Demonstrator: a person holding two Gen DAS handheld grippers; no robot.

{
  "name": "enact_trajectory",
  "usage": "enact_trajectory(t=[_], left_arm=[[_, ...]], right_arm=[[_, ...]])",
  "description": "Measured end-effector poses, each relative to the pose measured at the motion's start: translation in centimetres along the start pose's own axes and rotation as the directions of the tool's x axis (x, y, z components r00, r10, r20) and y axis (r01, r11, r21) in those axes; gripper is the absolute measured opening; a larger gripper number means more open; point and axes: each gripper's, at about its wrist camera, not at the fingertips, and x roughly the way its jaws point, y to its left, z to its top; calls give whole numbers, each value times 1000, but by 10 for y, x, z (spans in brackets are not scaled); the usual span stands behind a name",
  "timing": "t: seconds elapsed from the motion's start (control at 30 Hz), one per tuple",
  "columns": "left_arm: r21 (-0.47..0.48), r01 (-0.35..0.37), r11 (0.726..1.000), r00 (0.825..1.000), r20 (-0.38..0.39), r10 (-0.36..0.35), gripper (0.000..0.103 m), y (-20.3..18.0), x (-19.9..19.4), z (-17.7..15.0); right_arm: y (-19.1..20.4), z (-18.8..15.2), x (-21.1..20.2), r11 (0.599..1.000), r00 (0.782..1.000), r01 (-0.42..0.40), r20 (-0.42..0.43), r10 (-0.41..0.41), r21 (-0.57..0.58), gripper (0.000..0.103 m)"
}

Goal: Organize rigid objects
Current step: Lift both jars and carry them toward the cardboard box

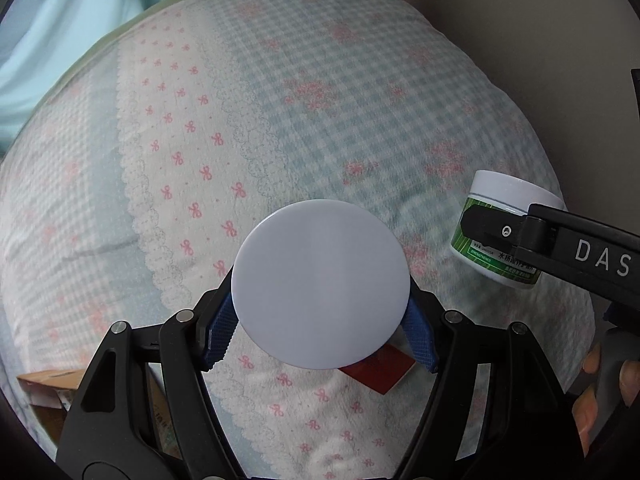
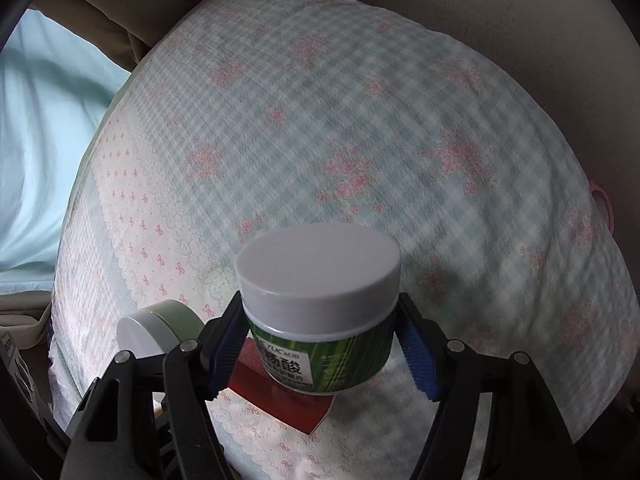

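Left gripper (image 1: 320,312): blue pads clamped on white-lidded jar (image 1: 320,284), lid facing camera, held above bed.
Right gripper (image 2: 320,344): jaws closed around green-label jar (image 2: 320,312), upright, lifted off bedding.
Progress, my read: both jars picked up, neither placed; destination not visible.
Below jars: red box (image 2: 280,396) lying on patterned quilt (image 2: 360,140), apparently not yet handled.
Cardboard box (image 1: 40,392) at lower left edge.
Farther: light-blue sheet (image 1: 60,40), beige headboard (image 2: 480,20).
No obstruction seen.
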Motion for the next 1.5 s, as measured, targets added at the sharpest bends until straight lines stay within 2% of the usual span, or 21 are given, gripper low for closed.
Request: enact_trajectory(t=[0.13, 0.3, 0.5, 0.67, 0.87, 0.93, 1.07, 1.17, 1.3, 1.5], left_arm=[[-34, 8, 999, 1000, 16, -8, 68, 0, -15, -12], [-73, 9, 997, 999, 53, -5, 68, 3, -57, -32], [-131, 19, 991, 992, 128, -2, 68, 17, -128, -57], [-218, 22, 976, 985, 171, 16, 68, 48, -191, -87], [-317, -3, 948, 977, 202, 71, 68, 105, -242, -126], [-359, 9, 933, 975, 212, 72, 68, 127, -254, -139], [-389, -9, 921, 969, 225, 104, 68, 174, -272, -161], [-404, 6, 915, 967, 237, 99, 68, 215, -283, -177], [-397, 10, 918, 967, 236, 91, 68, 271, -290, -195], [-362, 19, 932, 979, 196, 56, 68, 347, -279, -227]], right_arm=[[-10, -13, -22, 999, 999, -38, 27, 39, -22, 66], [-19, -37, -57, 994, 993, -90, 70, 94, -66, 66], [-5, -65, -113, 976, 981, -128, 124, 151, -175, 67], [17, -93, -163, 943, 968, -153, 145, 203, -295, 67], [57, -124, -202, 884, 949, -203, 140, 284, -421, 67], [73, -136, -210, 863, 943, -215, 132, 305, -458, 67], [107, -159, -214, 824, 932, -243, 113, 345, -512, 67], [135, -178, -212, 803, 925, -256, 104, 364, -538, 67], [175, -210, -209, 794, 920, -260, 109, 377, -550, 67], [232, -262, -186, 812, 925, -267, 98, 367, -518, 67]])
